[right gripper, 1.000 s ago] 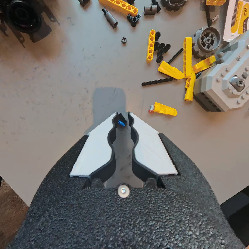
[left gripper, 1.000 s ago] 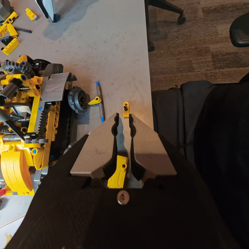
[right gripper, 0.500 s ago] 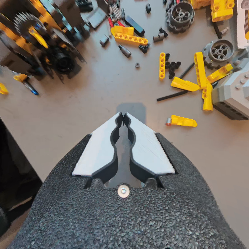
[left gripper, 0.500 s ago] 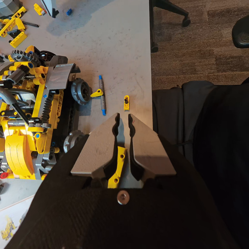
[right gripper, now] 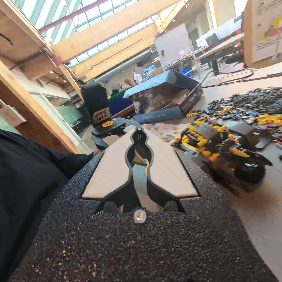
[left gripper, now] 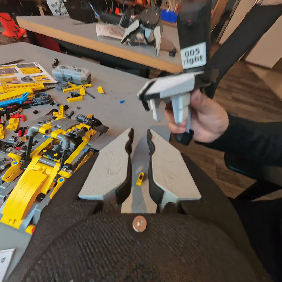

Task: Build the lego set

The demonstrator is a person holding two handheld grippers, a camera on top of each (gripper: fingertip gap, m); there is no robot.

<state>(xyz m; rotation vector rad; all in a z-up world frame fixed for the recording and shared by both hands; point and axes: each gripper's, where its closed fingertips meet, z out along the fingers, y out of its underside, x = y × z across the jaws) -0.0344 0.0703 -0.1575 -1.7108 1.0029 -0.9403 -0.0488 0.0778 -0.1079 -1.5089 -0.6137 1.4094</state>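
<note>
My left gripper is open and empty, low over the grey table. A small yellow piece lies on the table and shows between its fingers. My right gripper, held by a hand, hangs above and to the right of the left fingertips. In its own view the right gripper is shut on a small black piece. The left gripper's black handle stands just behind it. A half-built yellow vehicle model sits left of the left gripper; it also shows in the right wrist view.
Loose yellow, black and grey parts, a grey battery box, an instruction sheet and a small blue pin lie beyond the model. An open dark box and a pile of parts stand farther off. A second table is behind. Left tips to right tips: about 5 centimeters.
Both views have tilted up from looking straight down to looking across the table. The right gripper shut on the small black piece, lifted and came over near the left gripper. The blue pin stayed on the table.
</note>
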